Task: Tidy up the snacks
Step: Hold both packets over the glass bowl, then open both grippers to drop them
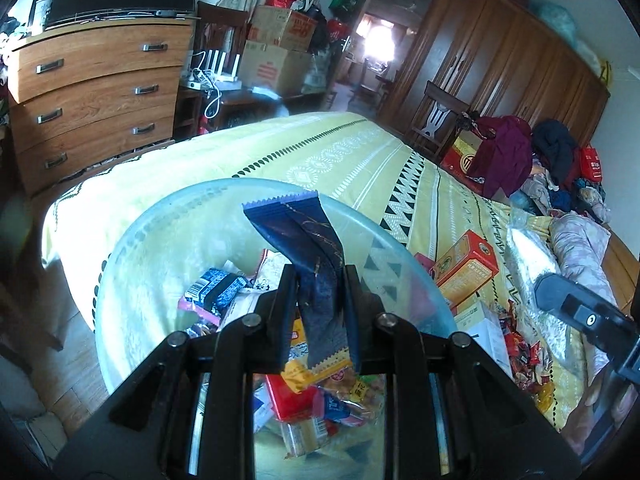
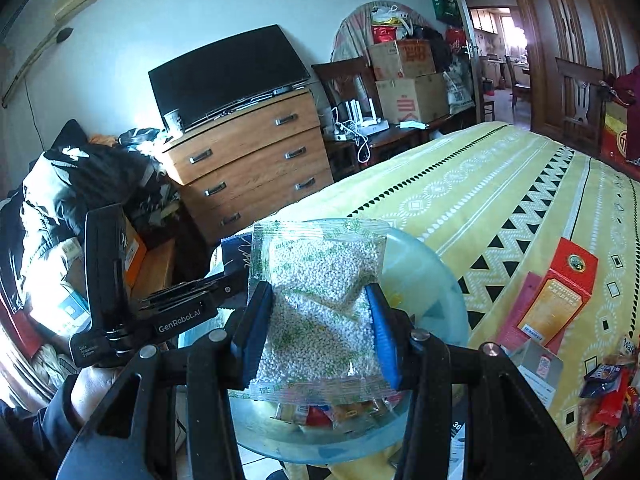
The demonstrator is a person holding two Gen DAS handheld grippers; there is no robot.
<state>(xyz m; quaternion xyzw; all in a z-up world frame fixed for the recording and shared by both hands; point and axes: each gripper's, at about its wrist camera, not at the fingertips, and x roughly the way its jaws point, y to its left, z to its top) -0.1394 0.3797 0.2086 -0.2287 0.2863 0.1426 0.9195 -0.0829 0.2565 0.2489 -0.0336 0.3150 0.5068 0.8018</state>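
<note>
Two claws loaded: left claw (image 1: 319, 312) pinches dark blue wrapper (image 1: 308, 248) upright above translucent bowl (image 1: 132, 264) of snacks on bed (image 1: 360, 160). Right claw (image 2: 316, 332) clamps clear rice-puff packet (image 2: 320, 292) over same bowl; orange box (image 2: 556, 300) lies well right.

Dark blue wrapper (image 1: 308, 256) and rice-cake packet (image 2: 320, 300) upright over translucent bowl (image 1: 132, 240).
</note>
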